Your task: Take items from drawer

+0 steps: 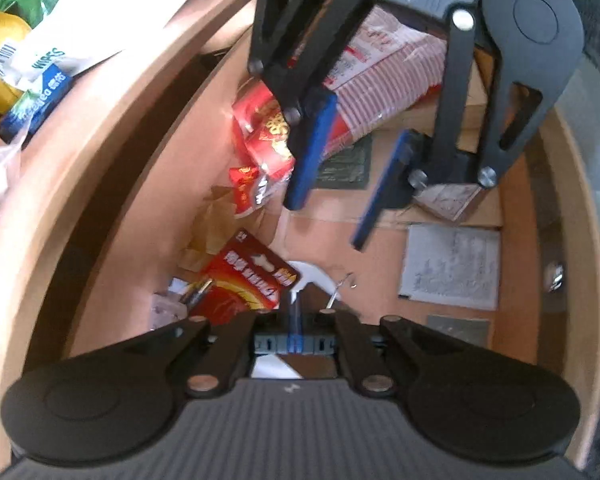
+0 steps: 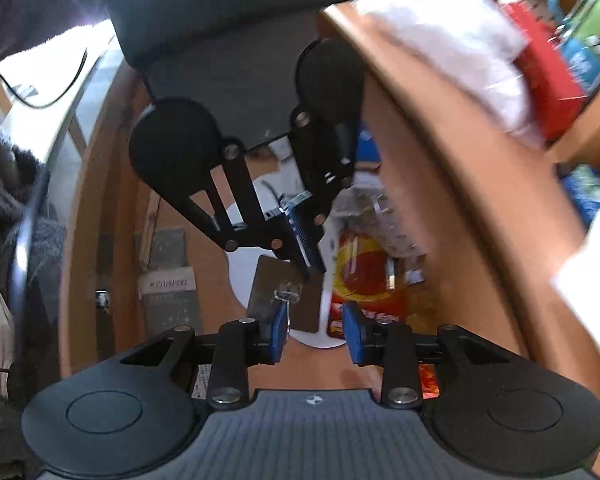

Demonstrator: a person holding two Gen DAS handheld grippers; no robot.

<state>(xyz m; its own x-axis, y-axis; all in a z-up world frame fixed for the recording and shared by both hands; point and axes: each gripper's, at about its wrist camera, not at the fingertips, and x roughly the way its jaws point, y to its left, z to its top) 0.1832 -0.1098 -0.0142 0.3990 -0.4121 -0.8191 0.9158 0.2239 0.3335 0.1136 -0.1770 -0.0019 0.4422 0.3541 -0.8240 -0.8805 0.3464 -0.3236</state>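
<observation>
The left claw (image 1: 294, 320) is pinched narrow on a flat brown card (image 2: 286, 300), long axis running away from its fingers, just above the white disc (image 2: 240, 268) on the drawer (image 1: 112, 208) floor. The right claw (image 2: 314, 338) hangs wide and empty right beside that card, so it seems the nearer free taker. Beyond lie a red packet (image 1: 246, 282), red snack bags (image 1: 266, 140) and a stack of red-striped cups (image 1: 384, 76).

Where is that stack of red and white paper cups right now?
In the left wrist view, the sleeve of paper cups lies on its side at the far end of the open drawer, partly behind the right tool, beside red snack packets.
</observation>
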